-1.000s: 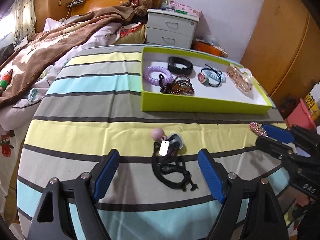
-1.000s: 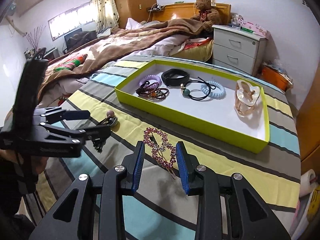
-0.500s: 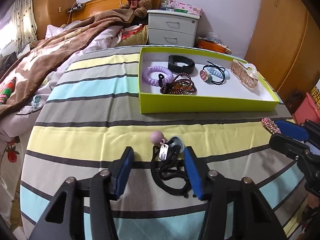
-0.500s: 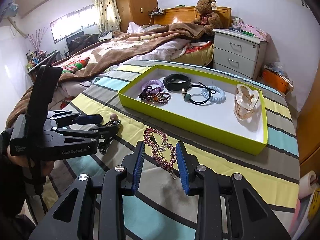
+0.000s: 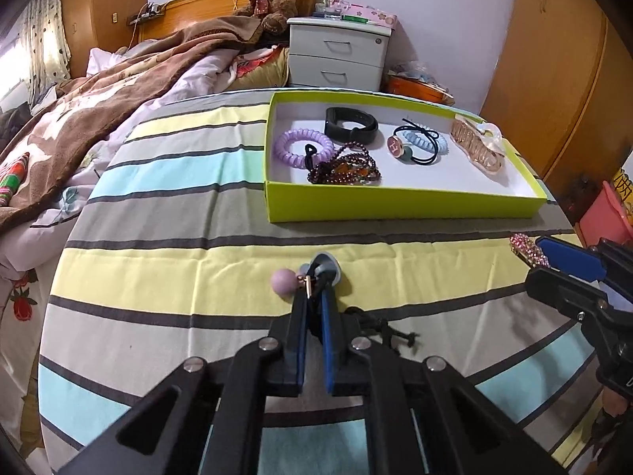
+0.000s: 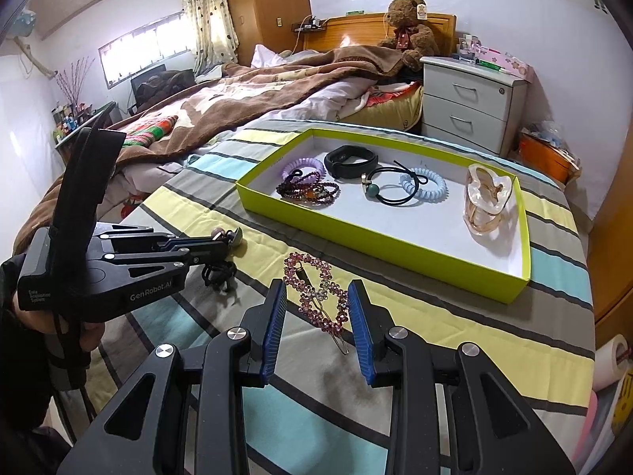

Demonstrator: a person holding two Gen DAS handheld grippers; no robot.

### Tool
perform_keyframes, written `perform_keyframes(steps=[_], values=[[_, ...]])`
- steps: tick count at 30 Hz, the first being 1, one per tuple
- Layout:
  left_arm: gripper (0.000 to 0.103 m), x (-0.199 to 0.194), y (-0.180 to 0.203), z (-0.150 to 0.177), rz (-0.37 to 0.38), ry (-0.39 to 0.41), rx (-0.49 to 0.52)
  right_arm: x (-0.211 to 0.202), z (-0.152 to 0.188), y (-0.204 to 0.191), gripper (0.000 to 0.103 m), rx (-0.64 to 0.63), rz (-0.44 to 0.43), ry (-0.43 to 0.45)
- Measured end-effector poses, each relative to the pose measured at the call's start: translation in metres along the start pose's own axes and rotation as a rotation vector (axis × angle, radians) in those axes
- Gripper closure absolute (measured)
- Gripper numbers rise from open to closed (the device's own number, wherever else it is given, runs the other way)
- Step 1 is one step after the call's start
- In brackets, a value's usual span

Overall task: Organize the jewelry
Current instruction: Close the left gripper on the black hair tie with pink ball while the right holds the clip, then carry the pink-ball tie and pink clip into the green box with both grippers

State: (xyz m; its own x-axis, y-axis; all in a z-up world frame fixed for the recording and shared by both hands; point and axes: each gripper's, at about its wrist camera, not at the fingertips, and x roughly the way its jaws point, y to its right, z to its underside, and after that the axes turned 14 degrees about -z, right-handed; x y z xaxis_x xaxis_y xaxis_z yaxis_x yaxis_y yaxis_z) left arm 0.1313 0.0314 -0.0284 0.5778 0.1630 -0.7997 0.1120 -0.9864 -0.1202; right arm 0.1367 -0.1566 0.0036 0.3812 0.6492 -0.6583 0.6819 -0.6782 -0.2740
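The left claw (image 5: 315, 308) has just been closing and now pinches the black hair tie (image 5: 372, 326), whose pink bead (image 5: 284, 281) and grey charm (image 5: 330, 267) stick out past the tips, on the striped worktop (image 5: 178, 277) in front of the green tray (image 5: 395, 208). The right claw (image 6: 316, 312) stands partly open around the pink rhinestone hair clip (image 6: 318, 297), which lies flat on the worktop just in front of the tray; whether the pads (image 6: 275, 326) touch it I cannot tell. Inside the tray lie a purple coil tie (image 5: 302, 146), a black band (image 5: 350, 124), a dark bead bracelet (image 5: 344, 168), a blue coil tie (image 5: 425, 144) and an amber hair claw clip (image 5: 476, 146).
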Motion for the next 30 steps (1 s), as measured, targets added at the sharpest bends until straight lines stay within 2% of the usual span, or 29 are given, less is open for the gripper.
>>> perform_keyframes(steps=[20, 30], values=[[0.097, -0.036, 0.004, -0.010, 0.028, 0.086, 0.007, -0.013, -0.003, -0.008, 0.070, -0.011, 0.015, 0.031], [0.097, -0.054, 0.003, -0.024, 0.050, 0.126, 0.007, -0.032, -0.011, -0.008, 0.070, -0.011, 0.044, 0.075]])
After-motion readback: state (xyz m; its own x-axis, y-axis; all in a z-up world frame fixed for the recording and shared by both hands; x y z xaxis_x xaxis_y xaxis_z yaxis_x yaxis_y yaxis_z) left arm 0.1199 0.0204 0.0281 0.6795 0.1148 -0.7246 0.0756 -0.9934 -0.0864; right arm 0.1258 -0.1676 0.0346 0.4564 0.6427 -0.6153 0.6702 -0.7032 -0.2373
